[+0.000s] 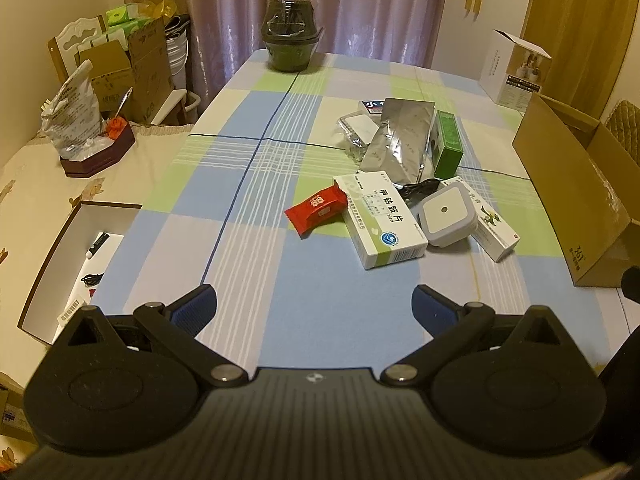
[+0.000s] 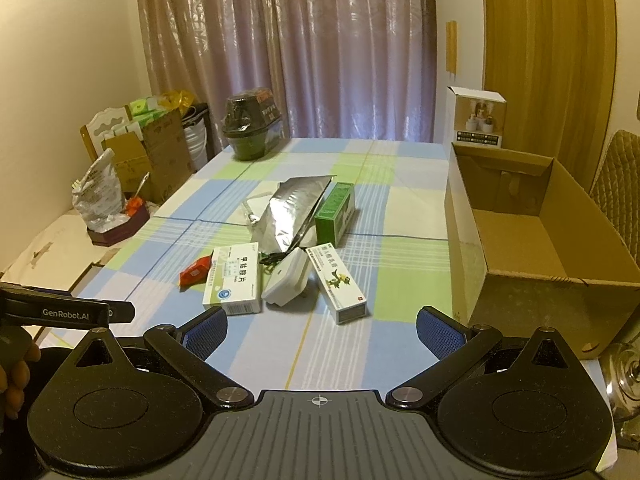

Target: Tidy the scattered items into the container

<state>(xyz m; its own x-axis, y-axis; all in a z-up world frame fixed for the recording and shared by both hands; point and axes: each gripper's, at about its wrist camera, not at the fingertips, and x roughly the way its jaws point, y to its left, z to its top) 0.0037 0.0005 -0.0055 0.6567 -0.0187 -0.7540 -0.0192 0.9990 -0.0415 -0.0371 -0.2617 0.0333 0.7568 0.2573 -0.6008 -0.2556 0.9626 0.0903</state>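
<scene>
Both the left gripper (image 1: 314,306) and right gripper (image 2: 322,330) gape wide, empty, above checked cloth; only the right view reveals the cardboard box's (image 2: 520,240) bare interior, frame right.

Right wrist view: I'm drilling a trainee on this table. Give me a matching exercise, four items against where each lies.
Items:
1. red packet
2. green box
3. cardboard box
4. dark lidded pot

Places:
A. far end of the table, by the curtain
B. right edge of the table, open and empty
C. left end of the pile
D. right of the silver pouch

Pairs: 1-C, 2-D, 3-B, 4-A
</scene>
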